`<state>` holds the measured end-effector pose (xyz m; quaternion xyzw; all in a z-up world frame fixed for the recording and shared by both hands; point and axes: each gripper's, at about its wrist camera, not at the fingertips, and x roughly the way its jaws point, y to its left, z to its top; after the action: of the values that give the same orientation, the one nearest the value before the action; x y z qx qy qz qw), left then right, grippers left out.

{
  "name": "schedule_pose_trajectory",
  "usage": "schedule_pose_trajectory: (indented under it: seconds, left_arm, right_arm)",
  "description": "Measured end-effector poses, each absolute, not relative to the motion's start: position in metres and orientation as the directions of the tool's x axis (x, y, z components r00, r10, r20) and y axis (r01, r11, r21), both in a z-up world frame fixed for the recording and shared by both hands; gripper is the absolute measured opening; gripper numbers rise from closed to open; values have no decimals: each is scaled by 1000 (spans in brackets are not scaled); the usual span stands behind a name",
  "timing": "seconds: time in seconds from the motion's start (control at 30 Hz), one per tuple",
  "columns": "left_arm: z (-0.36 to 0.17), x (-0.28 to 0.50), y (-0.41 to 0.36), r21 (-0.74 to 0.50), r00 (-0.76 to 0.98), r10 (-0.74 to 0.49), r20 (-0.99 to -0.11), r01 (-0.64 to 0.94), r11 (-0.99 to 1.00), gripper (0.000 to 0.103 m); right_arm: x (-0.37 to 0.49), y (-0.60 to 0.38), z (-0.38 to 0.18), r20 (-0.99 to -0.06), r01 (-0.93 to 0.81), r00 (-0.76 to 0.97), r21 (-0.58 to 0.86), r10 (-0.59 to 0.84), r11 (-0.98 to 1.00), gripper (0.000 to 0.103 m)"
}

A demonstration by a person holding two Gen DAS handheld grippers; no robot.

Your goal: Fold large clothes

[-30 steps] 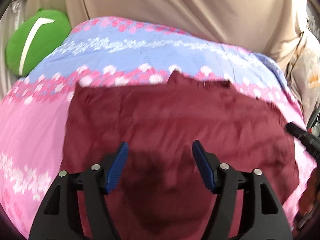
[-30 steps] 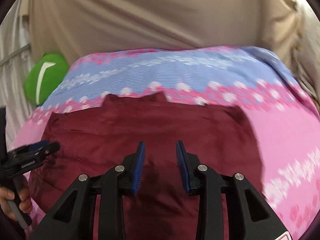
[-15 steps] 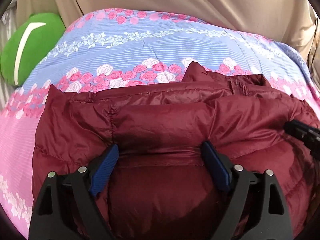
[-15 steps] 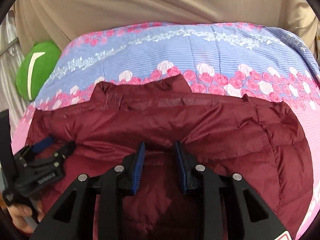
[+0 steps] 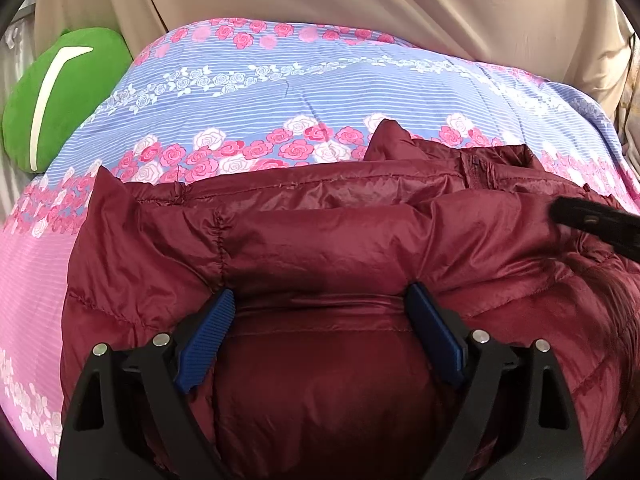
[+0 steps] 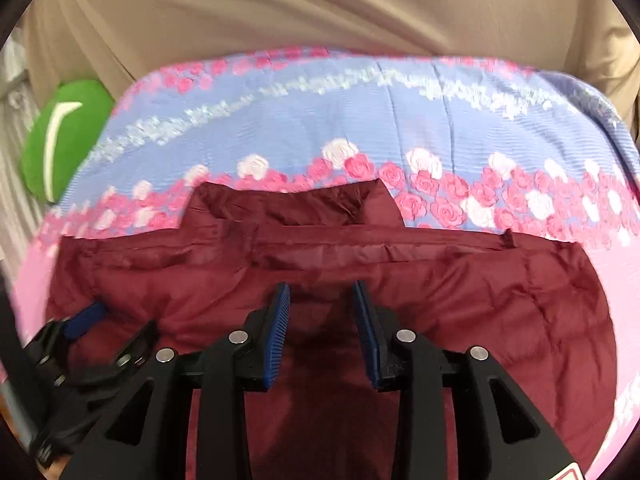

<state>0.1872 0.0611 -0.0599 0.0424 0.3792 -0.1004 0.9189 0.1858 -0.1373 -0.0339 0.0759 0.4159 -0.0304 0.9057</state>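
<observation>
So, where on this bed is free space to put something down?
Free: the bedspread between the jacket collar and the beige curtain, and the pink strip on the jacket's left. Crowded: the near side, where the jacket, left gripper and right gripper are.

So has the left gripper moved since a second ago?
Yes. The left gripper came down closer to the jacket, toward the green pillow end.
</observation>
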Motion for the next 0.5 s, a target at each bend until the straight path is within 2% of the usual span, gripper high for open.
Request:
schedule_pose_trajectory:
  seconds: [0.1, 0.33, 0.4, 0.5]
  left_arm:
    - [-60, 188, 62, -8, 691, -159, -705, 217, 976, 86]
    - [-61, 187, 61, -9, 694, -161, -702, 217, 976, 88]
    - [-57, 184, 66, -29, 697, -176, -695, 218, 976, 88]
    - [-46, 171, 85, -91, 699, -204, -685, 195, 977, 88]
  right_arm:
    - [199, -139, -59, -792, 122, 611, 115, 16, 986, 32]
    - [194, -118, -61, -761, 105, 642, -32, -92, 994, 33]
    - [188, -121, -53, -756, 131, 648, -12, -95, 991, 33]
    - [168, -120, -30, -725, 102, 689, 106, 7, 989, 33]
